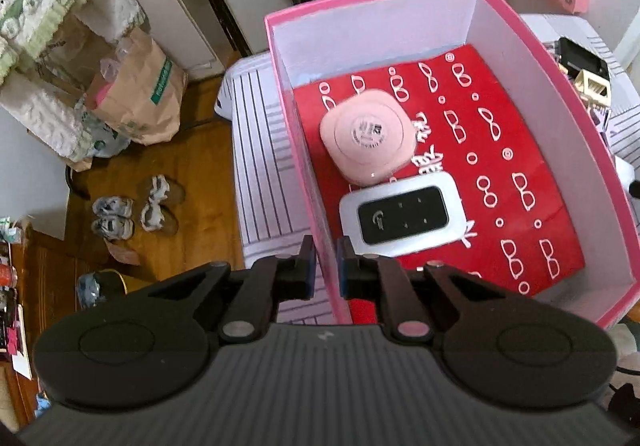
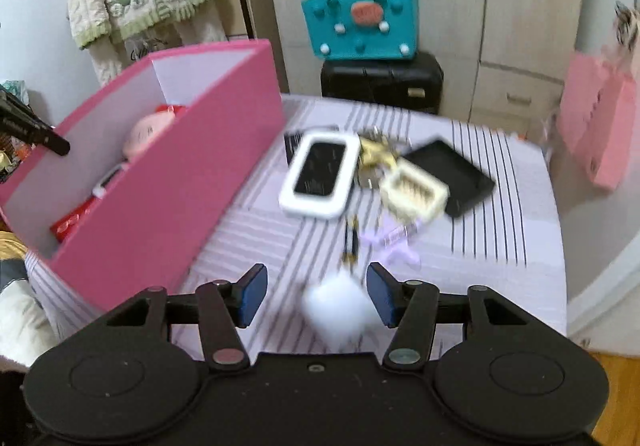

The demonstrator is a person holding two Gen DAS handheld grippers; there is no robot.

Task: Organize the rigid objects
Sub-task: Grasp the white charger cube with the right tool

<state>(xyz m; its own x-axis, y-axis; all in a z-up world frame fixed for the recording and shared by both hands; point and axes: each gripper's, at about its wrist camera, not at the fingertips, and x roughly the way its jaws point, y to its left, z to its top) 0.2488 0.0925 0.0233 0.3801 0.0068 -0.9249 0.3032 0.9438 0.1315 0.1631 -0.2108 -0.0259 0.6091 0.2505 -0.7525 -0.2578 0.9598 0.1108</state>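
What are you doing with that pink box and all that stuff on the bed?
A person is tidying small things into the pink box. The left gripper is shut on the box's near wall, steadying it. Inside, on a red sheet, lie a pink rounded case and a small white device with a black screen. The right gripper is open over a white fluffy thing, not squeezing it. A white-framed phone case and a black tray wait outside.

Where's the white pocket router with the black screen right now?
In the left wrist view, the white pocket router with the black screen lies flat on the red printed sheet inside the pink cardboard box, against its left wall, just below the pink rounded-square case.
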